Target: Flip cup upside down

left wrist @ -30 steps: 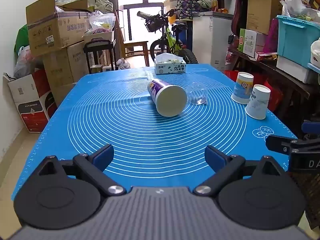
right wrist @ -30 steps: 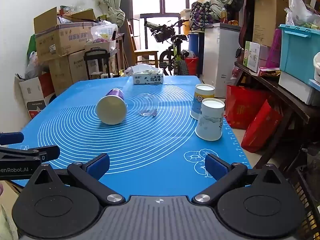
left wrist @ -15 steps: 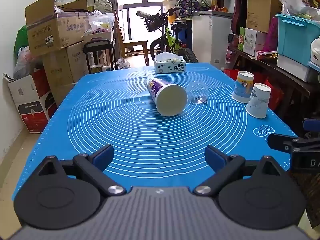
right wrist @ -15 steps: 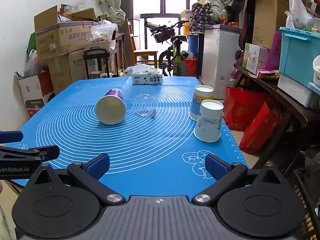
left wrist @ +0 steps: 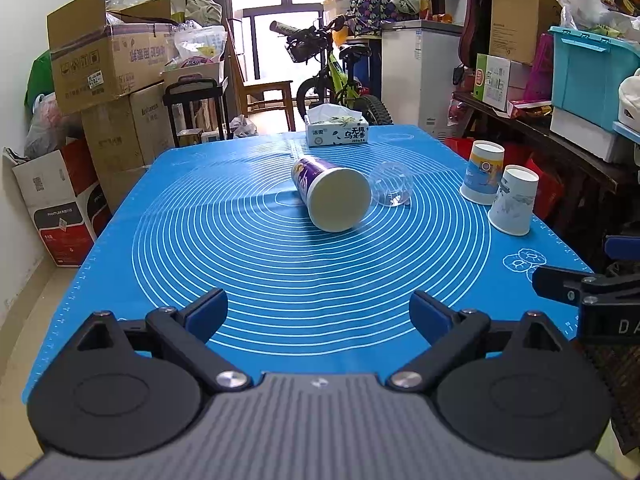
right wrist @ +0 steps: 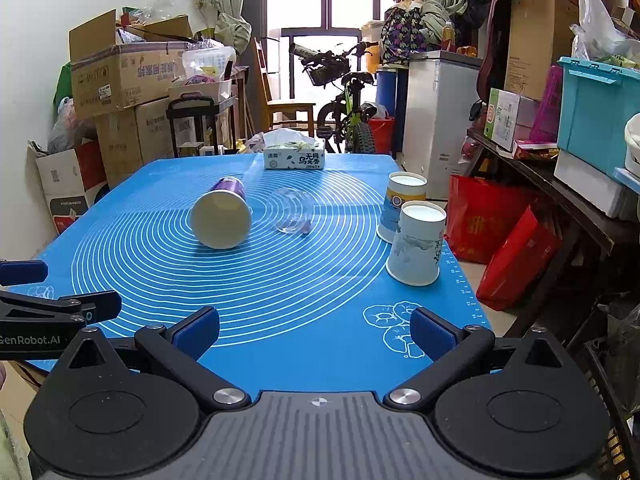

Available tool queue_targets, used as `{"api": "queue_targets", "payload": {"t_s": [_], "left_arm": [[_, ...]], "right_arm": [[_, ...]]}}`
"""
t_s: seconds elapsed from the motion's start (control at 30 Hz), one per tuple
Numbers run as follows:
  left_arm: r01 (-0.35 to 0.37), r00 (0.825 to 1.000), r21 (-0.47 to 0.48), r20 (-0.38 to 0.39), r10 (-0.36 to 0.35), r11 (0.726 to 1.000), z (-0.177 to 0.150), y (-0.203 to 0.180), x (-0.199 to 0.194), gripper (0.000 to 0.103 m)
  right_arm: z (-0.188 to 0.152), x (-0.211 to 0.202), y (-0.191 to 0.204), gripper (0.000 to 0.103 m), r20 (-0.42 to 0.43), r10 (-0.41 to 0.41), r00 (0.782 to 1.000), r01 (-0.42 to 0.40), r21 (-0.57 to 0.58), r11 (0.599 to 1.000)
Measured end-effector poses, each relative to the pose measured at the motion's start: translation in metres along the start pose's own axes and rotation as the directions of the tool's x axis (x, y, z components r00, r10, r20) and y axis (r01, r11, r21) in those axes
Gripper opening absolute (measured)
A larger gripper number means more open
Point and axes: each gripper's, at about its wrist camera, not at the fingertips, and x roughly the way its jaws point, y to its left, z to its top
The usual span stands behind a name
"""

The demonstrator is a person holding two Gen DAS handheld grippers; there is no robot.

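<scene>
A purple cup (left wrist: 332, 196) is seen lying on its side mid-bench, beside a clear cup (left wrist: 391, 189) (also tipped); both the left gripper (left wrist: 318, 312) and right gripper (right wrist: 316, 330) are held spread, empty.

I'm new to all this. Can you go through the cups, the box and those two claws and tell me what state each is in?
Purple cup: on its side.
Clear cup: on its side.
Far paper cup: upside down.
Near paper cup: upside down.
Tissue box: open, tissue sticking out.
Left gripper: open, empty.
Right gripper: open, empty.
</scene>
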Motion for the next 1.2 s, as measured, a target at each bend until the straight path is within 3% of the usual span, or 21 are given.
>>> {"api": "queue_targets", "payload": {"t_s": [1.2], "left_arm": [[-0.009, 1.0, 0.003, -0.004, 0.01, 1.0, -0.0011, -0.002, 0.0028, 0.096]], "right_arm": [[0.0004, 0.0073, -0.0051, 0.103, -0.017, 0.001, 1.0, -0.001, 0.011, 1.0]]}}
